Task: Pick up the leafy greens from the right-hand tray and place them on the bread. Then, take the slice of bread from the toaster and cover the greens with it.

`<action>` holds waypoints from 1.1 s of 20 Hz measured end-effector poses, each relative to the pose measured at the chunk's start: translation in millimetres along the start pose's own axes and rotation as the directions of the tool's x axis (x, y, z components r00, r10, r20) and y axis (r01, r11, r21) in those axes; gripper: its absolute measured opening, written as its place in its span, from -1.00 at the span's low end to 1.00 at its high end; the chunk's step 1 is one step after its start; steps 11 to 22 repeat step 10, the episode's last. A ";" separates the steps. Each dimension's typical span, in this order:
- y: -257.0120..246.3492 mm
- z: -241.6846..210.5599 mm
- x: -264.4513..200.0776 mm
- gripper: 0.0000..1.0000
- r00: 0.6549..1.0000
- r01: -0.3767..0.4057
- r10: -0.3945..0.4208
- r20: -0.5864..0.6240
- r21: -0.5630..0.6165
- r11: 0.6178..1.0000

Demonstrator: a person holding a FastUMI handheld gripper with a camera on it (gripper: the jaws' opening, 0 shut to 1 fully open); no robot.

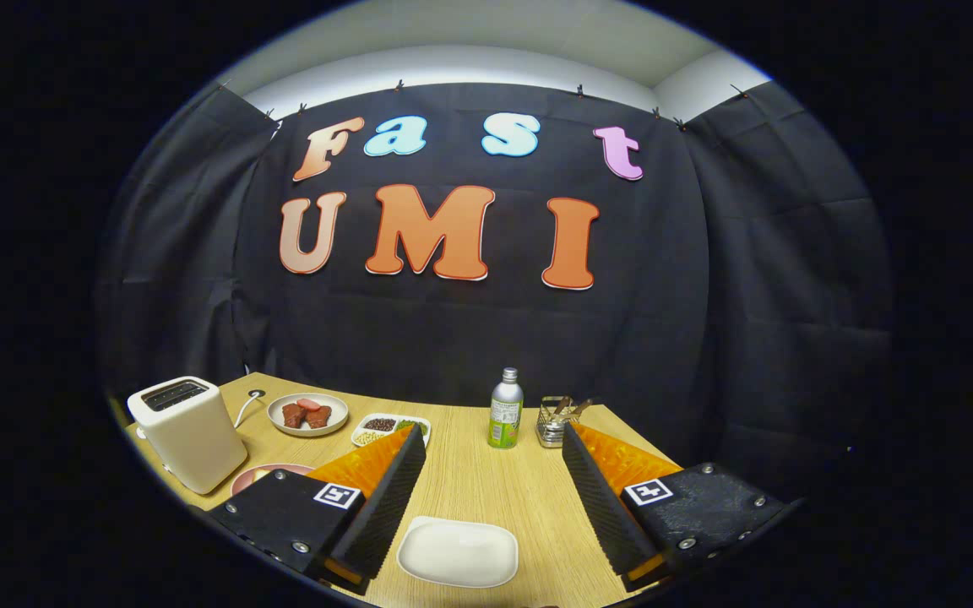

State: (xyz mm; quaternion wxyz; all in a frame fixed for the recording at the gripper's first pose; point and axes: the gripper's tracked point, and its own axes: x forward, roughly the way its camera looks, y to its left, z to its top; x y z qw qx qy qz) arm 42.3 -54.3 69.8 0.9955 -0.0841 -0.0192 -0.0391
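Observation:
My gripper [493, 434] is open and held above the wooden table [461, 481], with nothing between its fingers. A white toaster [187, 431] stands beyond the left finger; its top slots look dark, and I cannot make out a bread slice in them. A pink plate [252, 477] lies by the toaster's base, mostly hidden behind the left finger. A white rounded tray [458, 551] lies on the table low between the two fingers, and its top looks bare. Just past the left fingertip, a small divided white dish [385, 429] holds dark beans, pale beans and something green.
A pale plate with brown and red pieces [307, 414] sits behind the toaster, near a cable hole in the table. A green and silver bottle [505, 409] stands ahead between the fingertips. A small wire basket [556, 422] stands to its right.

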 end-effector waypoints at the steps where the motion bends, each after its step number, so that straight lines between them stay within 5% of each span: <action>1: -3.1 -0.9 1.3 0.95 1.000 0.010 -0.010 0.007 -0.006 1.000; 22: -32.3 -11.8 -0.6 0.96 0.998 0.060 -0.059 0.022 -0.020 0.998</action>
